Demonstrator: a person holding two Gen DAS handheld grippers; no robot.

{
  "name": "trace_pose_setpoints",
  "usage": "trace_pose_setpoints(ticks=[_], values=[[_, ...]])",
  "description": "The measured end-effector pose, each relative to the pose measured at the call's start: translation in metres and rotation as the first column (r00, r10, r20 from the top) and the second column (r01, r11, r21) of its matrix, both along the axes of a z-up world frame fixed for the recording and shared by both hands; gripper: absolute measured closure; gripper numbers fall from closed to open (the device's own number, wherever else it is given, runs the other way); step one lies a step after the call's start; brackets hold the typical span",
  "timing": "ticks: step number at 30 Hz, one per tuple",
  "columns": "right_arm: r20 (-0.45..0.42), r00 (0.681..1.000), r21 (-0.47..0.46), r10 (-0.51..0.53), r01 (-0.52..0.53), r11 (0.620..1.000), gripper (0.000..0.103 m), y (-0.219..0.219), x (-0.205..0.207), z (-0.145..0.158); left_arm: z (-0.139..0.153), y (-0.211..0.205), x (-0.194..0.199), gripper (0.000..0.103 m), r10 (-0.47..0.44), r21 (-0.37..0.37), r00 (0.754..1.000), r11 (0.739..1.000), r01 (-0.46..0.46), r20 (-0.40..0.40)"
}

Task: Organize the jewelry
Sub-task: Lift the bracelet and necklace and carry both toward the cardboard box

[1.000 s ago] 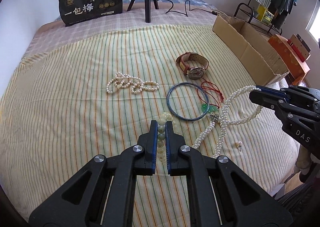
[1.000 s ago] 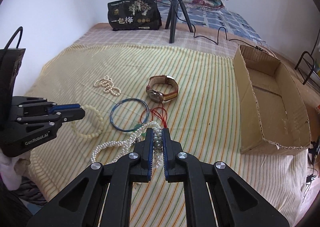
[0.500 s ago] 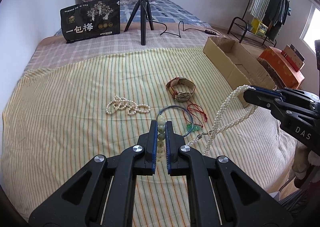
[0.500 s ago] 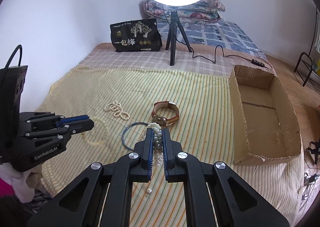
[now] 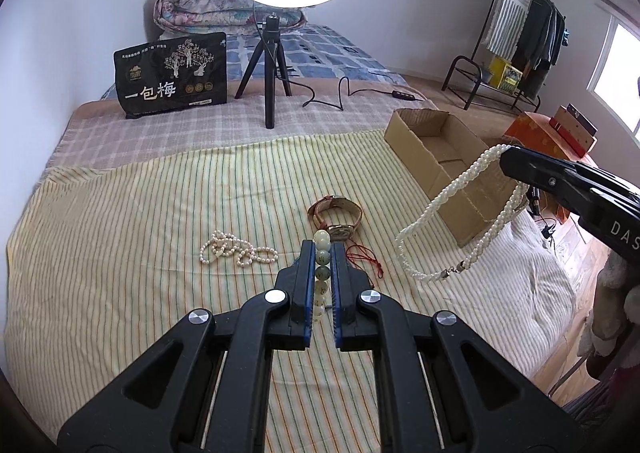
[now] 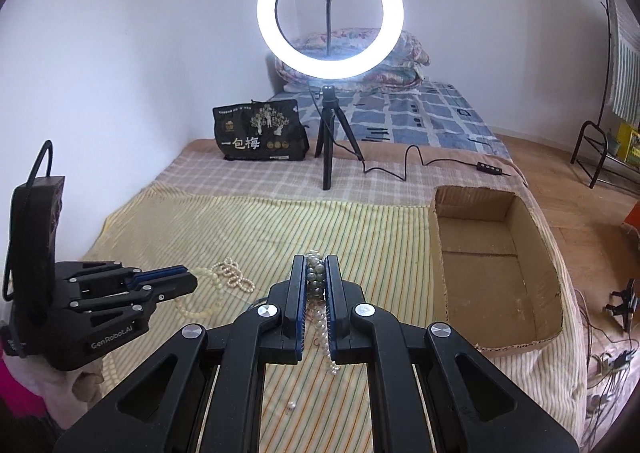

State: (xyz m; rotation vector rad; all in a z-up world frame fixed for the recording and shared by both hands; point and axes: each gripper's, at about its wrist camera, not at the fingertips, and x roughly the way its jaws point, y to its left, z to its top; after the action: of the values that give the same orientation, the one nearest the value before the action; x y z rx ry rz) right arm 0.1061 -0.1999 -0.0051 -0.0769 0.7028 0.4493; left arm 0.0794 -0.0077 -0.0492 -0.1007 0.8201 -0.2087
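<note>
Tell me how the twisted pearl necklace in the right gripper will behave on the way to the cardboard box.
Probably floppy: the pearl necklace droops in a long loop from the shut right gripper, so it may swing. Its clasp hangs lowest and could snag the cardboard box rim. It looks light, likely piling where dropped.

Striped yellow bedsheet point(image 5: 120, 237): matt woven cloth
Open brown box point(image 6: 492, 265): rough corrugated cardboard
White twisted pearl necklace point(image 5: 448, 189): glossy beads, metal clasp
Black snack bag point(image 5: 172, 77): shiny plastic film
Black gripper fingers point(image 5: 304, 273): matt plastic
</note>
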Motion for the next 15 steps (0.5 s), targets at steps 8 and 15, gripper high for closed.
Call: trace_pose_setpoints(ticks=[8, 15], values=[[0.069, 0.997, 0.045, -0.041, 0.038, 0.998, 0.096, -0.017, 0.0, 0.03, 0.019, -0.013, 0.003, 0.098, -0.02, -0.011, 0.999, 1.0, 0.021, 0.049], [0.115, 0.989, 0.078, -0.092, 0.083, 0.993, 0.096, -0.038, 0.008, 0.048, 0.035, -0.027, 0.012, 0.098, -0.044, -0.044, 0.996, 0.998, 0.047, 0.072]])
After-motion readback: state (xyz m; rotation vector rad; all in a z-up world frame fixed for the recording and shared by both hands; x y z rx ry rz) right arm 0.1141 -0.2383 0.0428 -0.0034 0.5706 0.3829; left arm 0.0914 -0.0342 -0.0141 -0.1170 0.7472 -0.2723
